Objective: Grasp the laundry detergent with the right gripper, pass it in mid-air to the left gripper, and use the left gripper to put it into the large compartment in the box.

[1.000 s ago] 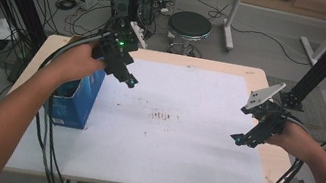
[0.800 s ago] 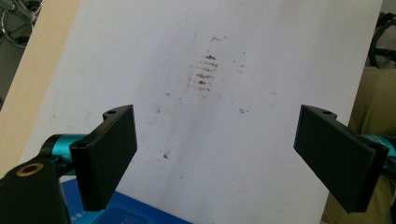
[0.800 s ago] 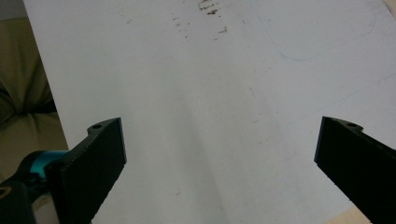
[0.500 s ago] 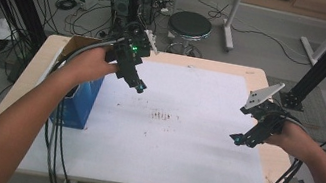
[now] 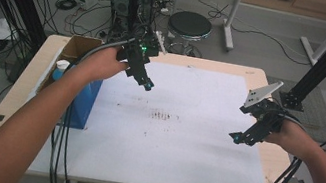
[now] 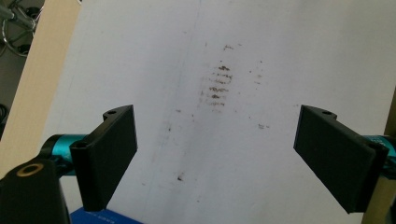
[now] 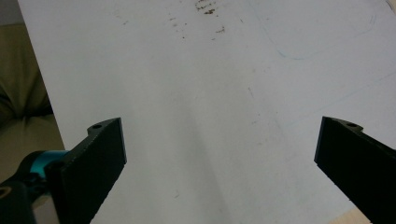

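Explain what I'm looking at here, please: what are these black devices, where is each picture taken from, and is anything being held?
No robot here: a person holds a hand-held gripper in each hand. The high view looks down on the table from the person's side. The left gripper hangs over the white sheet near a blue box with a white-capped bottle in it; the right gripper hangs over the sheet's right edge. The other two pictures come from cameras riding on the grippers, looking along their black fingers. Brown stains mark the sheet. Both pairs of fingers stand wide apart with nothing between them; the left ones have just been opening.
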Motion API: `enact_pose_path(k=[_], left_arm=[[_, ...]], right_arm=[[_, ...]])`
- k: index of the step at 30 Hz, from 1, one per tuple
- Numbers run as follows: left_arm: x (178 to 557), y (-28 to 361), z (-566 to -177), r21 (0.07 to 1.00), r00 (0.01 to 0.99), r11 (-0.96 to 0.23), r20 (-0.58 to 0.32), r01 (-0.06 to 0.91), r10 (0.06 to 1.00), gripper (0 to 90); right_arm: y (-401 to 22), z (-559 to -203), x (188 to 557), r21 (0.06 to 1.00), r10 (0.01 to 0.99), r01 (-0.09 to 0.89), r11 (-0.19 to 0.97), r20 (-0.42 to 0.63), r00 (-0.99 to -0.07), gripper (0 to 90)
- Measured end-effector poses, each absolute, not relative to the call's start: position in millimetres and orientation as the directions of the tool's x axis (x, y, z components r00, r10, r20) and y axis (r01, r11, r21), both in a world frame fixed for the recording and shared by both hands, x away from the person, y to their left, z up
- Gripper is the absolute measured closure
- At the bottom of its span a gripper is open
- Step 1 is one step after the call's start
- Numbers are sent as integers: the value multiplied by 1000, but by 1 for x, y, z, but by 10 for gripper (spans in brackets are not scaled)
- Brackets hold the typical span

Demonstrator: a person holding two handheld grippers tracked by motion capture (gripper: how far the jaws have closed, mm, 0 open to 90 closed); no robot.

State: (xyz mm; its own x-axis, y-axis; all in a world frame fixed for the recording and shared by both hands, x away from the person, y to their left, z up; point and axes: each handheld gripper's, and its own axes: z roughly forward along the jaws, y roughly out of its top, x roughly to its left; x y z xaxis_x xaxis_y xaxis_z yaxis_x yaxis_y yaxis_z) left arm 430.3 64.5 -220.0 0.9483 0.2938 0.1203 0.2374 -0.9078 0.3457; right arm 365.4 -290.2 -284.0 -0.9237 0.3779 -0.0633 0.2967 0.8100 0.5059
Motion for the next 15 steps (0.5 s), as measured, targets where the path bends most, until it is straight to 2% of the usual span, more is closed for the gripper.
enact_pose_path(k=[15], left_arm=[[432, 66, -225, 332, 953, -915, 112, 230, 280, 134]], right_arm=[[-284, -284, 368, 502, 371, 292, 814, -63, -926, 11]])
